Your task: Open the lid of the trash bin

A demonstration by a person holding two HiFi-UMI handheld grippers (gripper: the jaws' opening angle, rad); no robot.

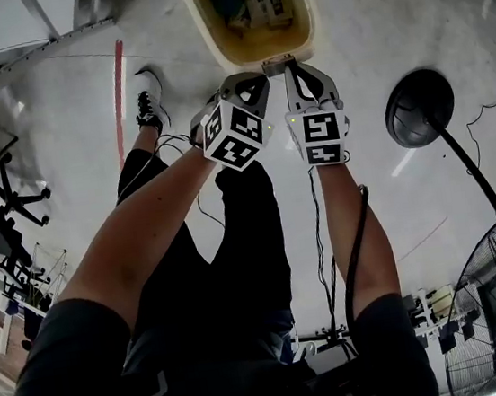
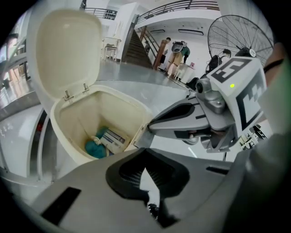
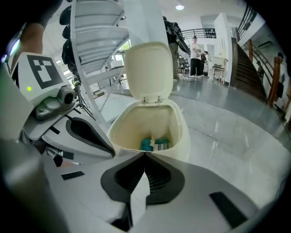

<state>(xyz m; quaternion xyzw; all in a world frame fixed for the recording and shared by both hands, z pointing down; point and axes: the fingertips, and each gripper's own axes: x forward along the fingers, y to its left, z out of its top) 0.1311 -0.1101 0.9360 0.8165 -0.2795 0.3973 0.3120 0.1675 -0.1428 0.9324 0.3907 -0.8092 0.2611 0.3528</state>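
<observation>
The trash bin (image 3: 183,136) stands on the grey floor (image 3: 236,136) straight in front of the person, and its lid (image 3: 146,68) is already open: it stands upright on the two hinges at the back rim. The bin is cream coloured. At its bottom lie a teal bag (image 3: 146,144) and a small box with blue stripes (image 3: 163,145), touching each other. The left gripper (image 2: 145,152) has its fingers brought together and nothing is between them; only a thin slit shows lower down. The right gripper (image 3: 145,154) is the same, fingers together and empty. In the head view both grippers are side by side, close to each other, with their tips just beside the front rim of the bin. The right one is near a small grey tab on that rim; I cannot tell if it touches it. A black standing fan (image 1: 419,107) is on the floor at the person's right side, apart from the bin. Some people stand far behind near a staircase (image 2: 136,45).
</observation>
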